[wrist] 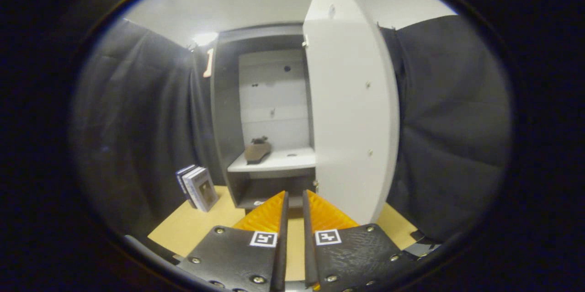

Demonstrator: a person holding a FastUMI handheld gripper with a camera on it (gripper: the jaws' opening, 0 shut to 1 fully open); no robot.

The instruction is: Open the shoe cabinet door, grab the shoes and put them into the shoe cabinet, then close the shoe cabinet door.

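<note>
Black cloth behind; centre frame, cabinet (pixel 265 114) door (pixel 352 114) open, shoe (pixel 257 151) on shelf. I'd push the stiff, light door's free edge. Fingers (pixel 293 200) nearly closed, empty.

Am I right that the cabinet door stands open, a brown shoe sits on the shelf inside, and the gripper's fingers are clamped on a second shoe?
Not quite: in the gripper view the gripper holds nothing, its fingers nearly closed. The cabinet door is open, and the brown shoe sits on the shelf.
</note>
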